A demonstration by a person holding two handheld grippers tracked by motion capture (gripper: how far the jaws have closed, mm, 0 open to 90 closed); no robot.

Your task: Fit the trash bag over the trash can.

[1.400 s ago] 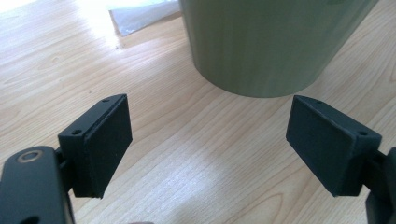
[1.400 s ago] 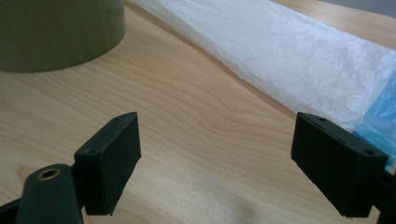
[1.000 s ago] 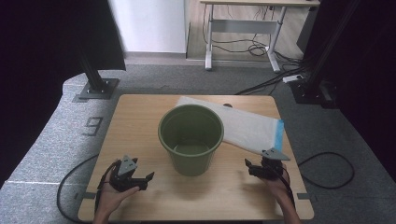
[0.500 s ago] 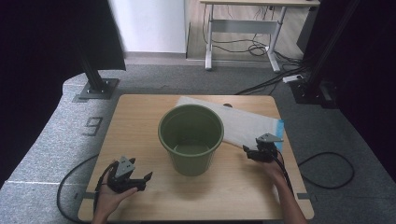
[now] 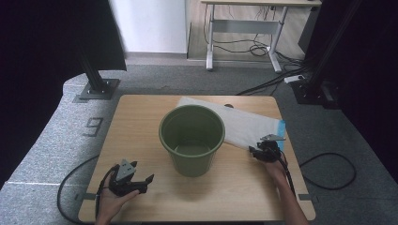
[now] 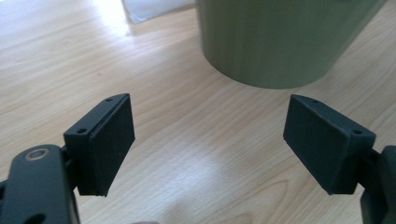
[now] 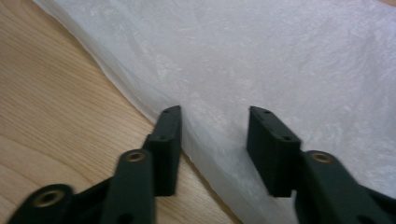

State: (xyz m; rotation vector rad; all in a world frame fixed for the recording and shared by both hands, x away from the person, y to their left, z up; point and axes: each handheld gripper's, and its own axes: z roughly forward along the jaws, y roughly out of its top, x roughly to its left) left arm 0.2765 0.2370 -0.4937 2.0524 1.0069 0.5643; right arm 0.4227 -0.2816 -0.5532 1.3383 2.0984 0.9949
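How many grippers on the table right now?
2. The left gripper sits at the table's near-left corner, jaws open, in front of the green bucket. The right gripper is at the right, jaws just closing around the edge of the white plastic bag.

Single readable mark: pale digit "9" (image 5: pixel 93 126) on grey speckled carpet floor (image 5: pixel 56 140), just left of light wooden table (image 5: pixel 136 122), seen in high view. No legible text, label or brand on dark green plastic bucket (image 5: pixel 191 140), on white plastic bag with blue edge strip (image 5: pixel 248 126), or on table.
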